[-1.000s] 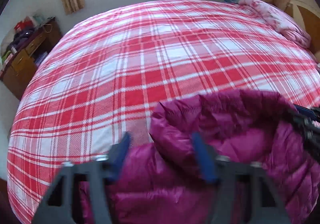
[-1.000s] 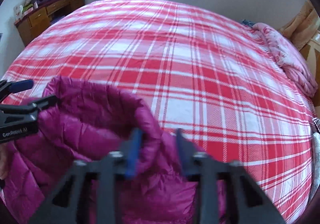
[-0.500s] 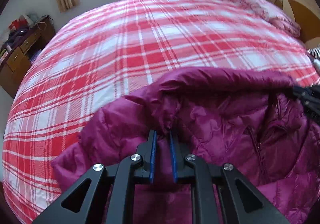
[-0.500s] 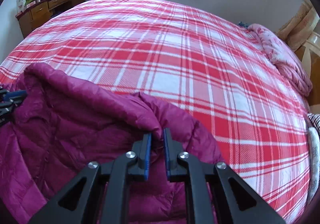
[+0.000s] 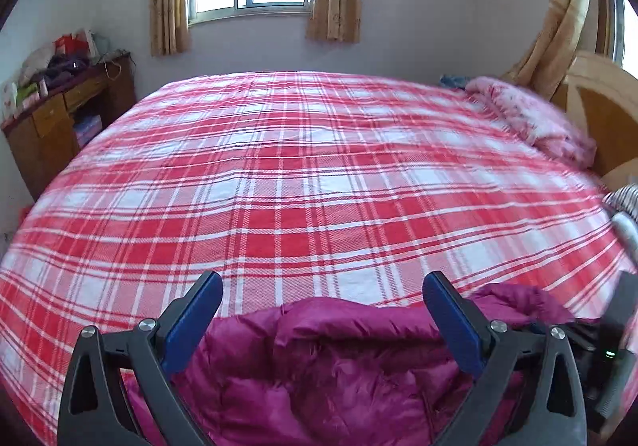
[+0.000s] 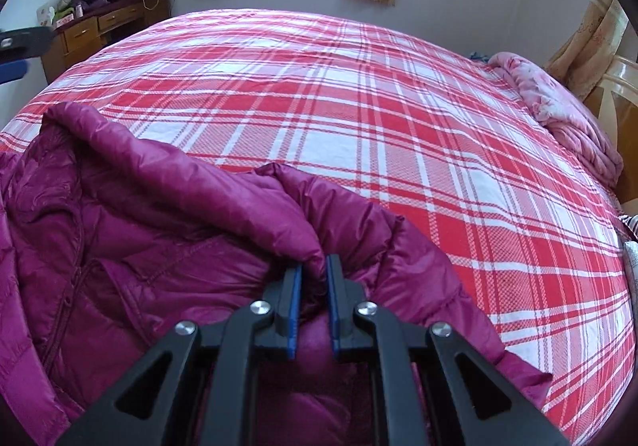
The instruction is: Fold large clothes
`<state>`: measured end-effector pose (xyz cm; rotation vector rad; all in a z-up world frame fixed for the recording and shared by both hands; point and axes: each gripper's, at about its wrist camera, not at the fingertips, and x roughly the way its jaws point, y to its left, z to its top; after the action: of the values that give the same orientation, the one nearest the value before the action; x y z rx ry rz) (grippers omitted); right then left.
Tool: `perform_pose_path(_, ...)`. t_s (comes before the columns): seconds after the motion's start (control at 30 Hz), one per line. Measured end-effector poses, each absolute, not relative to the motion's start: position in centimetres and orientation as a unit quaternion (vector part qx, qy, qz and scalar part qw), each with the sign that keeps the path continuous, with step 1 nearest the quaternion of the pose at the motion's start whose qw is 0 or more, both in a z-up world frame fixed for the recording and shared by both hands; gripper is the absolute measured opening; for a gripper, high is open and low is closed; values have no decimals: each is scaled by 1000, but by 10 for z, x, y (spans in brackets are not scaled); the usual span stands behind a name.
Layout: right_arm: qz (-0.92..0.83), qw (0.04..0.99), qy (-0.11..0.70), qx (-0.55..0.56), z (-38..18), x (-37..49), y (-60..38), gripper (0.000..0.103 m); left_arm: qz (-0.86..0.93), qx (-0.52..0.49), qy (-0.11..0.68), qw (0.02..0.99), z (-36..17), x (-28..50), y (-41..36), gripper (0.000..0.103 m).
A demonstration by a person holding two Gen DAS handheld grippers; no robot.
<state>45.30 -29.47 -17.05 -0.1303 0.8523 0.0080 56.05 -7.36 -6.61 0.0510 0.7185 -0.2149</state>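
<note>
The left gripper (image 5: 322, 320) hung above the puffy magenta quilted jacket (image 5: 343, 378), its blue-padded jaws opening with nothing pinched between them (the fabric lay below). The jacket rested on the red-and-white plaid bedsheet (image 5: 303, 182), near a black device (image 5: 610, 354) at the right edge.

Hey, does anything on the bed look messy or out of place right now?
Mostly the purple down jacket: it lies bunched and rumpled at the near edge of the plaid bedspread, one fold pinched in the right gripper. A pink quilt sits crumpled by the headboard. Nothing looks spilled or damaged.
</note>
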Motion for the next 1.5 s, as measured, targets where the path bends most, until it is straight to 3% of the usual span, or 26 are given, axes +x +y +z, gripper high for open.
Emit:
perform_pose_path(0.23,19,911,409,-37,-171,453,-302,14,-48,67,432,898,-131,572,-69,101)
perform_pose_path(0.37,33,912,408,-25,-164,447,-303,19,-46,67,438,895,-152,559,-62,101)
perform_pose_path(0.43,32,913,407,2,-154,438,-310,30,-44,72,435,896,-151,557,-63,101)
perform_pose_path(0.5,24,921,387,32,-137,425,-317,58,-46,75,434,896,-150,557,-65,101)
perform_pose_path(0.57,9,931,362,46,-122,418,-320,66,-47,73,434,897,-150,557,-65,101)
perform_pose_path(0.67,19,932,352,81,-108,431,-316,65,-49,73,434,897,-150,558,-65,101)
perform_pose_path(0.73,33,929,358,83,-109,453,-303,59,-49,77,431,898,-150,557,-67,101)
perform_pose_path(0.9,37,907,418,36,-145,487,-275,50,-51,69,413,907,-135,548,-65,101)
perform_pose_path(1.03,41,908,416,36,-161,478,-283,50,-82,28,338,937,-88,532,-65,101)
perform_pose_path(1.17,47,910,410,43,-163,475,-287,50,-169,-36,341,924,-70,533,-83,101)
perform_pose_path(1.5,51,910,407,59,-172,476,-290,55,-146,30,432,889,-152,553,-96,101)
